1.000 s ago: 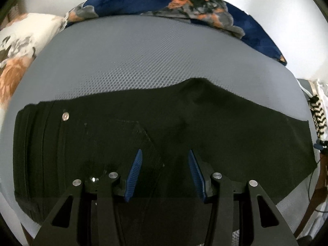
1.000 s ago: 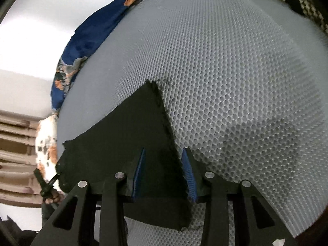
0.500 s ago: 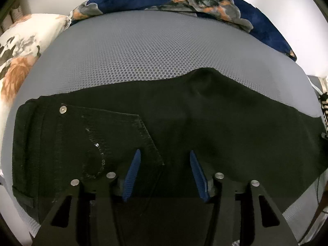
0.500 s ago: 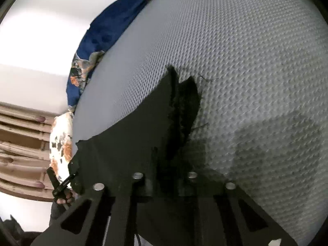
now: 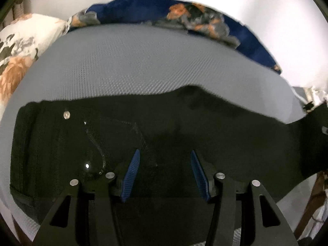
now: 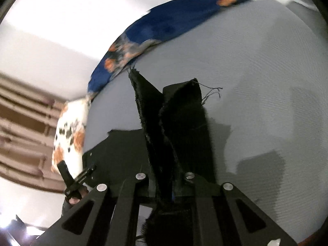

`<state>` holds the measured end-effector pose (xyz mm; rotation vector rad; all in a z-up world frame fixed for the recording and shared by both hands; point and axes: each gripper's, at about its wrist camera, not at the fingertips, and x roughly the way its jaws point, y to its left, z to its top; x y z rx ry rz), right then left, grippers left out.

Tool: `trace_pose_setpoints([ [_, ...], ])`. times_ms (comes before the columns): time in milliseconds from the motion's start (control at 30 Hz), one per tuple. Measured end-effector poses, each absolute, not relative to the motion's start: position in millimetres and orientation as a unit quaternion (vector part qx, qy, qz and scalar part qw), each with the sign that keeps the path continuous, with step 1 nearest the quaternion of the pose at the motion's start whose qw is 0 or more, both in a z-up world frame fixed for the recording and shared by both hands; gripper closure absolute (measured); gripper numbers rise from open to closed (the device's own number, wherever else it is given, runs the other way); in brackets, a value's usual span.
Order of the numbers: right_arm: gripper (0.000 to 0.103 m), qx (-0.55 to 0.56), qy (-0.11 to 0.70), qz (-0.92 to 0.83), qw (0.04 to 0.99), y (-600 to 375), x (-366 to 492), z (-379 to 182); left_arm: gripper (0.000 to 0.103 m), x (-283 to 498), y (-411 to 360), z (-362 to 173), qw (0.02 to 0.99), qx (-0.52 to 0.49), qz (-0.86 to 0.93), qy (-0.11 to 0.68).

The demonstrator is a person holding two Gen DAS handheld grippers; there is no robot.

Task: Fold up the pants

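Observation:
Black pants (image 5: pixel 184 131) lie flat across a grey mesh mattress (image 5: pixel 143 65), waistband and silver button (image 5: pixel 66 114) at the left, legs running right. My left gripper (image 5: pixel 165 160) is open, its blue pads above the hip pocket area, holding nothing. In the right wrist view my right gripper (image 6: pixel 174 186) is shut on the hem end of the pants legs (image 6: pixel 180 127), which stand up lifted off the mattress (image 6: pixel 266 82) with frayed threads at the top. The rest of the pants (image 6: pixel 119 153) lies flat to the left.
A blue floral blanket (image 5: pixel 205 18) lies along the far edge of the mattress. A white floral pillow (image 5: pixel 20 47) sits at the far left. The other gripper (image 6: pixel 73 182) shows at the left of the right wrist view.
My right gripper closed on the pants hem and lifted it off the mattress. My left gripper stayed open and rose slightly over the hip area.

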<state>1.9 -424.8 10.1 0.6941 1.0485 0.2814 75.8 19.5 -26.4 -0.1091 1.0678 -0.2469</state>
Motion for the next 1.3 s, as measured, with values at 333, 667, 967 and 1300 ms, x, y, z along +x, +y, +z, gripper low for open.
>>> trace_pose_setpoints([
  [333, 0.096, 0.261, 0.547, 0.177, 0.776, -277, 74, -8, 0.05, 61, 52, 1, 0.867, -0.106, -0.143, 0.466],
  [667, 0.085, 0.143, 0.608, 0.183, 0.759, -163, 98, -69, 0.05, 57, 71, 5, 0.862, -0.135, -0.166, 0.46],
  [967, 0.06, 0.189, 0.571, 0.235, 0.764, -172, 86, -37, 0.05, 60, 59, -5, 0.824, -0.172, -0.228, 0.489],
  [1300, 0.057, 0.272, 0.548, 0.156, 0.776, -272, 47, -38, 0.05, 76, 11, -54, 0.721, -0.203, -0.284, 0.599],
])
